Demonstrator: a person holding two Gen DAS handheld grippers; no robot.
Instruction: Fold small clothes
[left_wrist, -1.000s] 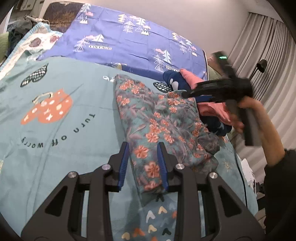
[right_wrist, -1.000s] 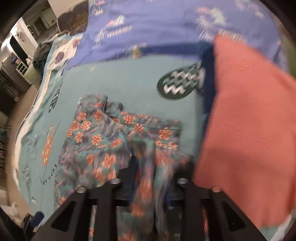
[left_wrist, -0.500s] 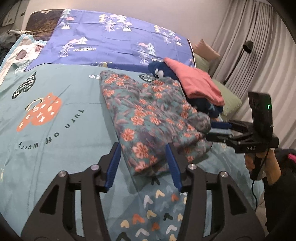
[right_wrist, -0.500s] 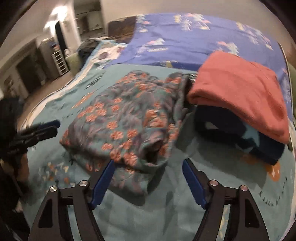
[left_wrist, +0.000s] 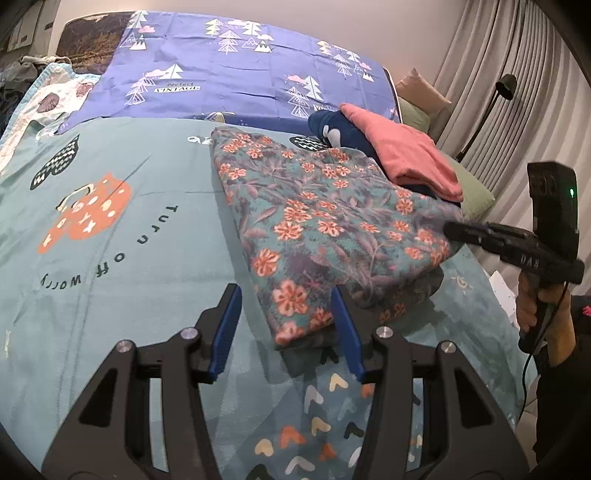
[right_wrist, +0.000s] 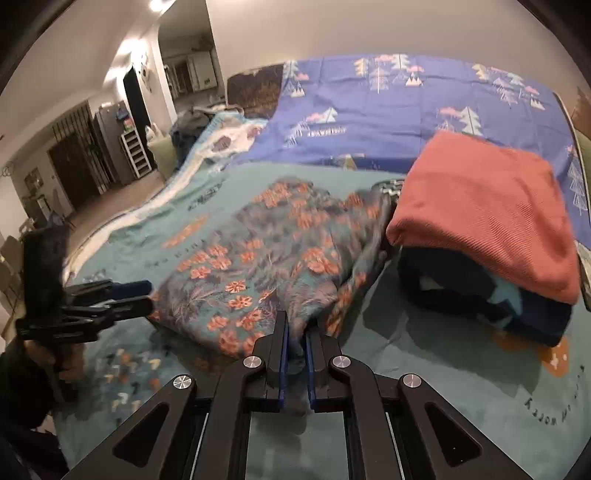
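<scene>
Teal floral cotton garment (left_wrist: 325, 221): right gripper (right_wrist: 295, 332) clamps its near edge; left gripper (left_wrist: 286, 325) straddles a corner, fingers apart. Pulling could undo the fold.

dim warm indoor light, soft shadows, fisheye-warped dark edges, slight motion blur
</scene>
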